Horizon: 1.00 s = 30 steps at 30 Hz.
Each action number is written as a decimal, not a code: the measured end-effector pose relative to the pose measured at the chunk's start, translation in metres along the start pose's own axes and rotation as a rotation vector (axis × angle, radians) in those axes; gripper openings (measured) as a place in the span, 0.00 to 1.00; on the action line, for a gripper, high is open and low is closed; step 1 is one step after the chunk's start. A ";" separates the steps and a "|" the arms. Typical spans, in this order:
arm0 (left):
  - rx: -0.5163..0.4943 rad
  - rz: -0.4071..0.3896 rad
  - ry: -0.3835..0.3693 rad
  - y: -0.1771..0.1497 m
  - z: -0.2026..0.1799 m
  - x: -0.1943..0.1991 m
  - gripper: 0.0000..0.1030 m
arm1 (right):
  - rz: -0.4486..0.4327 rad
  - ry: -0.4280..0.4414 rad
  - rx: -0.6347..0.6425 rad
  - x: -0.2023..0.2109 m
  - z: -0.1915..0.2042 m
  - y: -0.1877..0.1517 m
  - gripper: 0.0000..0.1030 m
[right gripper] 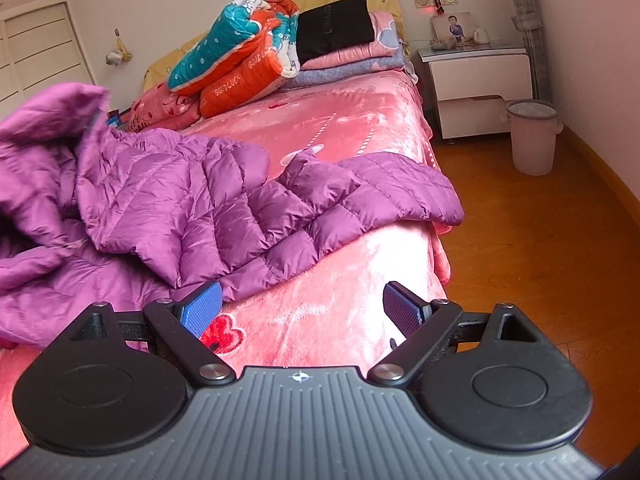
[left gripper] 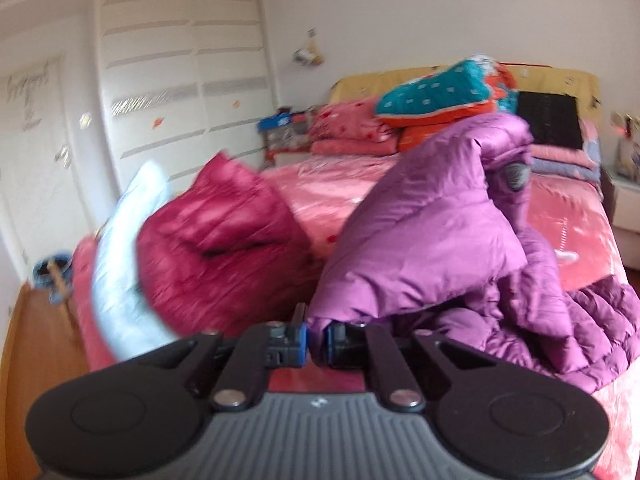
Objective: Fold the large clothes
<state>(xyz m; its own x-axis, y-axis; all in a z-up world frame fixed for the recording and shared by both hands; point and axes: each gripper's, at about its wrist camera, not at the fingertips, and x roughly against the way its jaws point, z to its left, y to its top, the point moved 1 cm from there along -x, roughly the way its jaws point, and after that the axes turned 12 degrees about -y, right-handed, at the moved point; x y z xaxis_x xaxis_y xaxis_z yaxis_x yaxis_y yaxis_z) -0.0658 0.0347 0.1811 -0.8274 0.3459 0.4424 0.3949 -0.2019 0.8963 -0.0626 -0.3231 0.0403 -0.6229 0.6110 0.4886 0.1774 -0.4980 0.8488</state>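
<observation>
Two jackets on the bed [right gripper: 340,128]. Left of the purple jacket [left gripper: 440,220], a crimson one [left gripper: 216,236], blurred. Left gripper [left gripper: 315,344] pinches a purple hem, pads nearly together, cloth lifted in a peak. Thin bite: slick fabric may slip out. Right of the jacket, right gripper [right gripper: 302,308] hangs apart, empty; sleeve [right gripper: 400,192] drapes the bed edge and may slide off.

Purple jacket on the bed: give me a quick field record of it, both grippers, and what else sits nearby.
garment: purple jacket, quilted, crumpled on pink bedspread
left gripper: shut on purple jacket edge, fabric lifted
right gripper: open, nothing between the pads, over the bedspread
other garment: crimson jacket, blurred, to the left in the left wrist view
bed head: folded quilts
fold status: not yet folded
</observation>
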 end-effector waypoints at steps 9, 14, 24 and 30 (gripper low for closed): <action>0.092 0.128 0.005 -0.047 0.033 -0.021 0.06 | 0.003 0.049 0.099 -0.005 0.015 -0.002 1.00; 0.168 0.144 -0.109 -0.072 0.040 -0.032 0.08 | 0.007 0.092 0.184 -0.012 0.035 -0.003 1.00; 0.255 0.179 -0.229 -0.113 0.037 -0.023 0.31 | -0.022 0.157 0.321 -0.018 0.063 -0.007 1.00; 0.312 0.258 -0.334 -0.131 0.020 -0.038 0.43 | -0.051 0.215 0.377 -0.020 0.082 -0.007 1.00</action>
<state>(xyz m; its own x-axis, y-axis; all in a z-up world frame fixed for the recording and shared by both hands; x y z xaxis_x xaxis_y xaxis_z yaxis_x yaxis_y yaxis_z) -0.0785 0.0663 0.0476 -0.5353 0.6043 0.5901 0.7113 -0.0543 0.7008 0.0109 -0.2813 0.0407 -0.7756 0.4670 0.4246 0.3828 -0.1868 0.9047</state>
